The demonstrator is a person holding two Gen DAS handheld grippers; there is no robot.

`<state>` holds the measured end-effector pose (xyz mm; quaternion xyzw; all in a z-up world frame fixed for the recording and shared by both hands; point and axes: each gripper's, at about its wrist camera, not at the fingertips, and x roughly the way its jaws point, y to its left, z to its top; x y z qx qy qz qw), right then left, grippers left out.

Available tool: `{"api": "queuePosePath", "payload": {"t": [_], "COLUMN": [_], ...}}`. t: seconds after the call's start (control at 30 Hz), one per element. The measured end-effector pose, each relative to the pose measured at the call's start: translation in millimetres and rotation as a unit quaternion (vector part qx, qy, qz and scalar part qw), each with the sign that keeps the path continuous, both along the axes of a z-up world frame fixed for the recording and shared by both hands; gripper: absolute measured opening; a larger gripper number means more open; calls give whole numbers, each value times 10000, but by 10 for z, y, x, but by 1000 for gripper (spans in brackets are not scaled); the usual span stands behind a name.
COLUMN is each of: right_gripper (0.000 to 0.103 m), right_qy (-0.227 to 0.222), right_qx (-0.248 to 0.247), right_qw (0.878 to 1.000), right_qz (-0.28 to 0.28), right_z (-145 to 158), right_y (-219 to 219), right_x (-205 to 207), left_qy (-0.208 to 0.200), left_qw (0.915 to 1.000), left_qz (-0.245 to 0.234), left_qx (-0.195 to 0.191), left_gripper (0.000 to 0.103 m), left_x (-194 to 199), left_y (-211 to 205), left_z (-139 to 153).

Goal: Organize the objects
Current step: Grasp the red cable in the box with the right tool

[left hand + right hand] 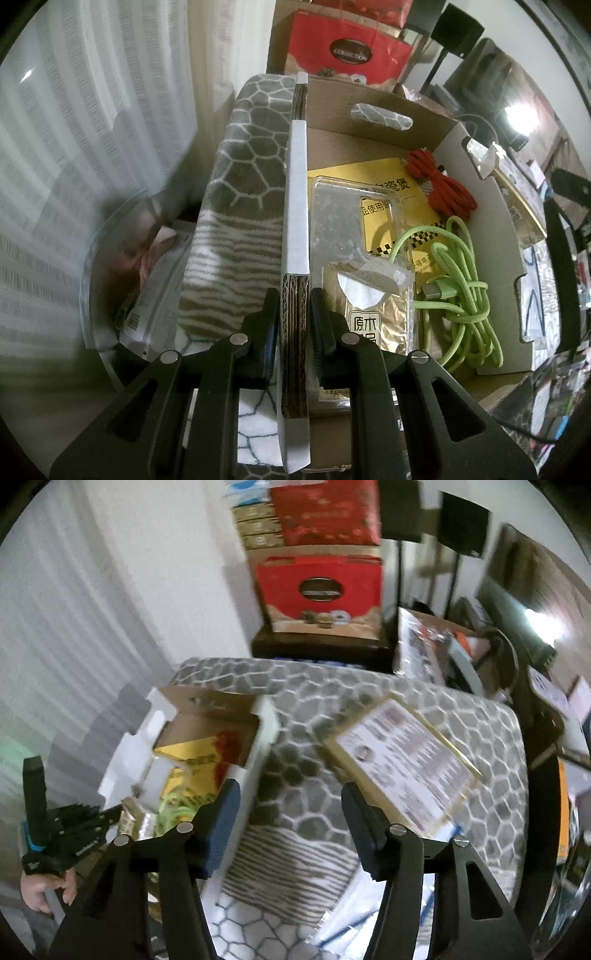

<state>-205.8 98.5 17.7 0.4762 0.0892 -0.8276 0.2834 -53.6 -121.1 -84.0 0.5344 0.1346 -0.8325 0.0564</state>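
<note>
- Cardboard box (369, 122) sits open on a grey patterned blanket (240, 166), and its near side wall (295, 295) is pinched between the narrow jaws of the left gripper (294, 314).
- Just inside the box beside that wall lies a gold foil packet (380, 317) with a torn white seal.
- Next to the packet in the box lies a coiled green cable (461, 288).
- Under both, a clear plastic tray (332, 221) rests on a yellow leaflet (369, 177).
- At the far corner of the box lies a red cable (443, 184).
- Outside the box, on its other side, the right gripper (291, 812) hangs over the blanket with its jaws about half open and nothing between them; its picture is blurred.
- Well to the side of the box, a flat printed card (402, 760) with a gold edge lies on the blanket.
- Beyond the box stands a red carton (321, 590) on a dark stand.
- A hand (44, 890) grips the left tool's handle, seen in the right view's lower corner.
</note>
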Motion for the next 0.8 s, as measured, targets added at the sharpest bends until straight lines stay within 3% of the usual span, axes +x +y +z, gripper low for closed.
{"api": "queuePosePath", "payload": {"t": [0.3,0.5,0.8], "right_gripper": [42,34,28], "right_qy": [-239,-328,-174], "right_qx": [269,1115,2129], "right_qw": [9971,9904,9720], "right_qz": [670,749,979], "right_z": [-194,-597,-1049], "right_y": [-864,-1307,-1585], "right_x": [-93,-276,-280], "left_qy": [1,19,44], "left_qw": [10000,10000,10000], "left_qz": [-11,-4,-9], "left_qx": [-37,17,80], "left_gripper": [15,15,15], "left_x": [-9,-13,-12], "left_y": [-1,-8,-26], "left_z": [2,2,-4]}}
